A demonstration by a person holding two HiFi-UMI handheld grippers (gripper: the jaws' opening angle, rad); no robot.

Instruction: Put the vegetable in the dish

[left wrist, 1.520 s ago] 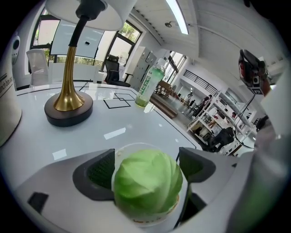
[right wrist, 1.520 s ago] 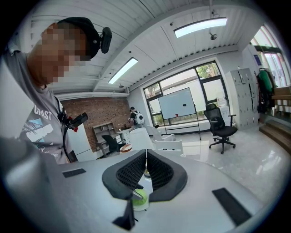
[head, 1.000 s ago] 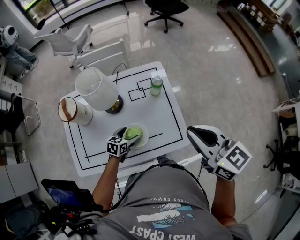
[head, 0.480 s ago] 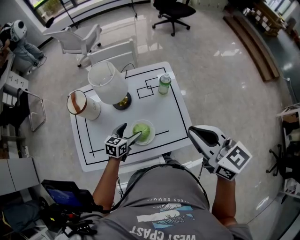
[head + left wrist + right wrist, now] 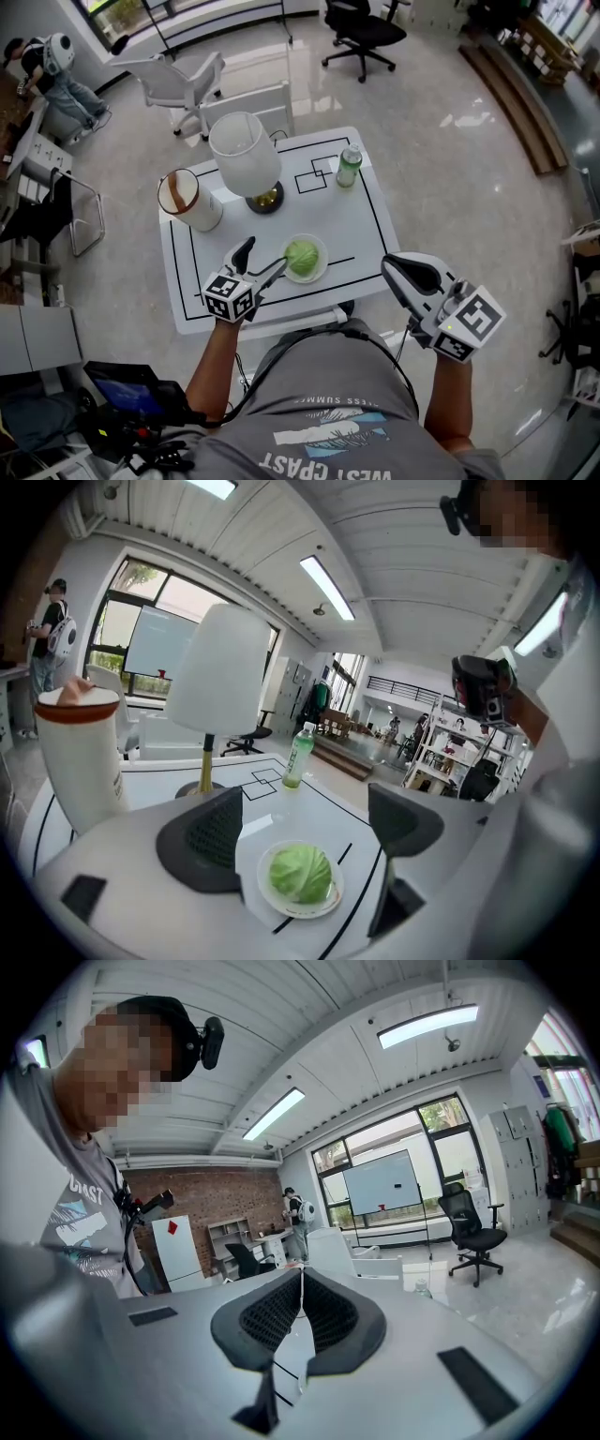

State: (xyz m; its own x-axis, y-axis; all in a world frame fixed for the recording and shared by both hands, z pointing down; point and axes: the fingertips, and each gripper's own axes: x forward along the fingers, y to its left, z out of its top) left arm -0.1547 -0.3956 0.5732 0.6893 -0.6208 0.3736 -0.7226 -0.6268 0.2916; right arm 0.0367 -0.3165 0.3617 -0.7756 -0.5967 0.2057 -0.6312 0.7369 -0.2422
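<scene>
Hovering low over the near edge of the desk [image 5: 352, 225], my left hand-held gripper [image 5: 265, 258] stands with its jaws wide apart and nothing between them. The vegetable, a small green cabbage [image 5: 302, 255], sits in the white dish [image 5: 322, 246] just beyond the jaw tips. From the left gripper view the cabbage [image 5: 300, 874] rests in the middle of the dish [image 5: 281, 909], framed by the open jaws but touched by neither. By my reading the placing is done.

My right hand-held gripper [image 5: 389, 269] hangs off the desk's right side, well apart from the dish. Its own view shows the jaws pressed together on nothing [image 5: 300, 1307].

A white lamp [image 5: 246, 155], a tall canister [image 5: 187, 199] and a green bottle [image 5: 348, 167] stand farther back on the desk.

Should the cabbage need moving again, I judge it light and fairly firm at the core, though its outer leaves would give. Its smooth round shape could roll or slip. I would grip it across its widest part with modest pressure, keeping clear of the dish's rim.
</scene>
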